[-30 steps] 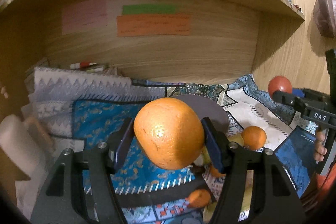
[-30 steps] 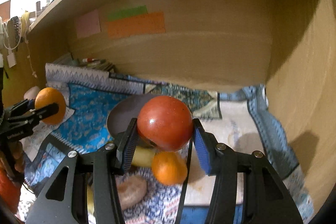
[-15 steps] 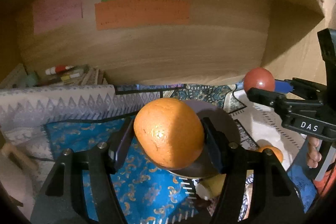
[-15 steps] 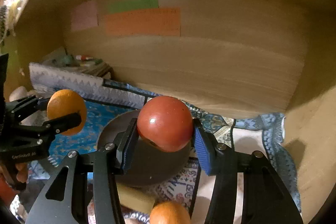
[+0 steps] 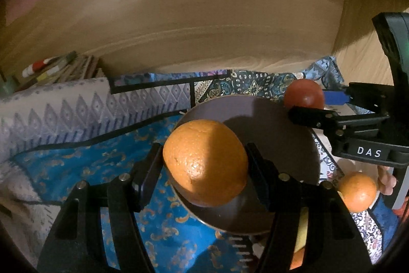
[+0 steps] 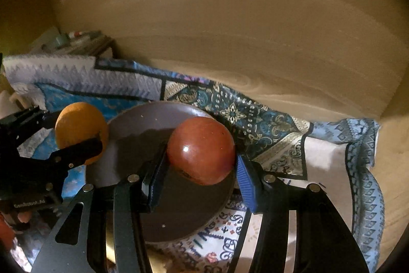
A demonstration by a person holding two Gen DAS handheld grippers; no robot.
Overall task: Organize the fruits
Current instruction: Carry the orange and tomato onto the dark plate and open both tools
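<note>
carrying step, both fruits nearly over the dish. left tongs [image 5: 204,163] clamped on a large orange [image 5: 204,163] at the centre of the left wrist view, hanging over the near left rim of the dark plate [image 5: 276,124]. right tongs [image 6: 202,165] clamped on a red apple [image 6: 200,150] at the centre of the right wrist view, poised over the right half of the same plate; seen from the left view at the right edge, just past the plate's far rim. plate bare, resting on the patterned cloth [image 5: 163,216] spread over the desk. another small orange [image 5: 357,192] lying at the lower right of the left view, well outside the plate.

next, judging from this: lower each fruit to the plate floor, one toward the left, one toward the right, so as not to knock together; only then ease the grip apart, gently, since round fruit rolls. afterwards, back for the loose orange.
</note>
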